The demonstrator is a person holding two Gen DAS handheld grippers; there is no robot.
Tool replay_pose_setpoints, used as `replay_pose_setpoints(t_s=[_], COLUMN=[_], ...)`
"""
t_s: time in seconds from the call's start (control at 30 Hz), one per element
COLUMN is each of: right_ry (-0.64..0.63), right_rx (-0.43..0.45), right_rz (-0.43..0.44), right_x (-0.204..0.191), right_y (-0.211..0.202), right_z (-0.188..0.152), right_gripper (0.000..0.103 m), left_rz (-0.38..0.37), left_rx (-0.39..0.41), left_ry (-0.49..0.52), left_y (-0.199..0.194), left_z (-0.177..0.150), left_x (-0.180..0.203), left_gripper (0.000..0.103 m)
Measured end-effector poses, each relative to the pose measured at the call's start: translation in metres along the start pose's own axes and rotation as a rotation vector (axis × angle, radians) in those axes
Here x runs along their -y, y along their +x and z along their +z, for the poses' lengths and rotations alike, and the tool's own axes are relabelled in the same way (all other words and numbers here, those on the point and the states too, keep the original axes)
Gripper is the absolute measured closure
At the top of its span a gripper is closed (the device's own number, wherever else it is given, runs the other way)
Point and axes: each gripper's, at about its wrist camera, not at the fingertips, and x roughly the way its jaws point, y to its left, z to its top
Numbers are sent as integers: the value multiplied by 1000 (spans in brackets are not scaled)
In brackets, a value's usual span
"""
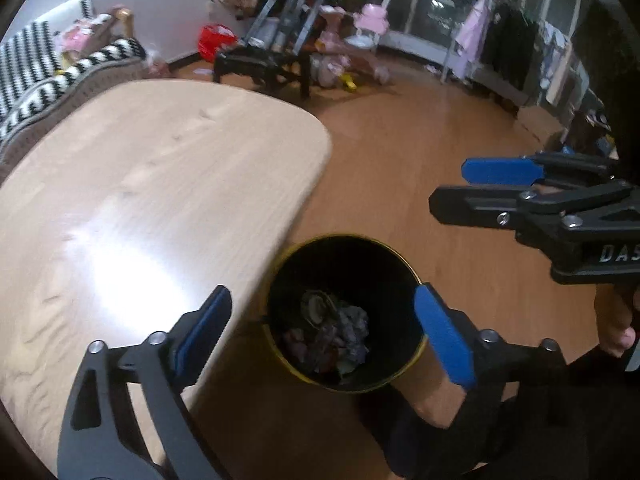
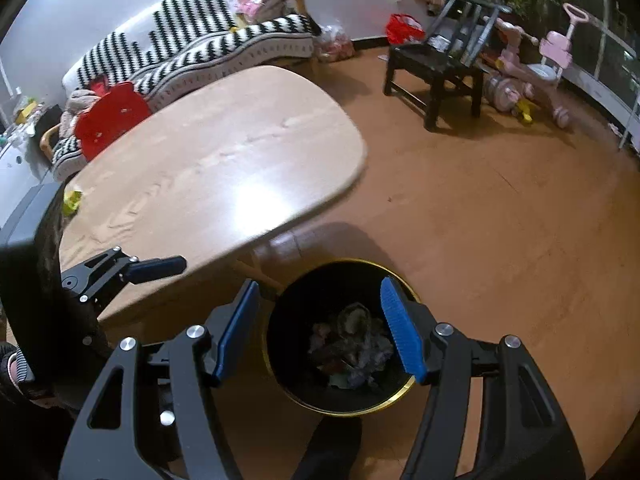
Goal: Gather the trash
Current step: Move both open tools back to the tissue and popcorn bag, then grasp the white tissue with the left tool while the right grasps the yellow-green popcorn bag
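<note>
A black trash bin with a yellow rim (image 1: 404, 256) (image 2: 280, 384) stands on the floor beside the wooden table (image 1: 152, 184) (image 2: 224, 160). Crumpled trash (image 1: 336, 332) (image 2: 352, 344) lies in its bottom. My left gripper (image 1: 320, 332) is open and empty, held above the bin. My right gripper (image 2: 320, 328) is also open and empty above the bin. The right gripper also shows at the right of the left wrist view (image 1: 460, 188), and the left gripper shows at the left of the right wrist view (image 2: 168, 266).
A striped sofa (image 2: 208, 28) stands behind the table with a red item (image 2: 108, 116) on it. A small yellow object (image 2: 72, 200) lies at the table's left edge. A black chair (image 2: 436, 64) and pink toys (image 2: 536, 68) stand across the wooden floor.
</note>
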Motion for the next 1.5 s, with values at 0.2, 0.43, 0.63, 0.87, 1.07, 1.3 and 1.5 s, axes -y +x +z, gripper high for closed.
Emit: replay_pose_setpoints(t_s=[0.2, 0.43, 0.63, 0.87, 1.07, 1.3, 1.5], right_ry=[-100, -203, -289, -375, -388, -393, -378], right_rx=[45, 44, 21, -31, -74, -109, -239], right_rz=[86, 219, 348, 426, 480, 539, 565], right_x=[-78, -188, -286, -380, -430, -488, -533], right_y=[0, 21, 45, 78, 107, 151, 205], right_z=[28, 52, 64, 61, 66, 103, 128], right_gripper=[41, 41, 39, 39, 39, 38, 38], left_rz=[100, 294, 435, 525, 571, 578, 528], left_rx=[71, 137, 177, 195, 186, 176, 125], left_ry=[-88, -255, -427, -603, -576, -528, -544], left_y=[-62, -153, -221, -262, -264, -243, -218], left_z=[-18, -65, -119, -163, -169, -168, -160], left_x=[-57, -153, -229, -297, -321, -376, -425], left_gripper=[9, 8, 7, 7, 7, 7, 7])
